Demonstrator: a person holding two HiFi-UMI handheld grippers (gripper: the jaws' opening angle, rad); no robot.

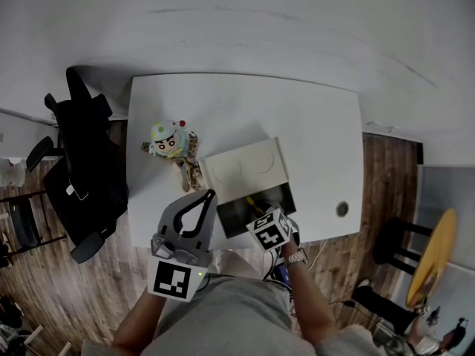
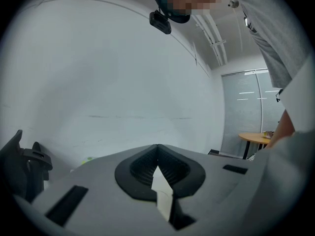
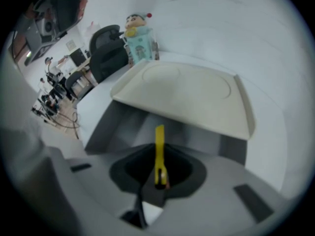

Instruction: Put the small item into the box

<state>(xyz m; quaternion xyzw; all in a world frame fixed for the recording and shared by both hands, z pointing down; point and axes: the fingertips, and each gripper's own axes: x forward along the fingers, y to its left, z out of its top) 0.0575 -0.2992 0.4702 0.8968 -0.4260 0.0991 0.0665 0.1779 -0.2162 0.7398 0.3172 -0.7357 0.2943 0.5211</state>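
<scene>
Spreading across the head view, a white rectangular table (image 1: 312,132) stands against a white wall, on a brown plank floor (image 1: 386,169). A black office chair (image 1: 85,165) stands at the table's left edge, and a round yellow table (image 1: 434,254) is cut off at the far right.

On the table sit a small cartoon doll in pale blue (image 1: 171,141) and, beside it, a dark grey box (image 1: 256,202) with its cream lid (image 1: 245,167) raised and tilted back.

The left gripper (image 2: 157,154) has its jaws pressed together with nothing between them, and it points at the bare wall.

The right gripper (image 3: 158,161) reaches over the box's open mouth, its jaws pinching a thin yellow strip (image 3: 159,136) that sticks out forward under the lid. The strip's near end is buried between the black pads.

From above, the marker cube covers the right jaws. The box's inside is in shadow, so whether the strip touches its floor cannot be told.
</scene>
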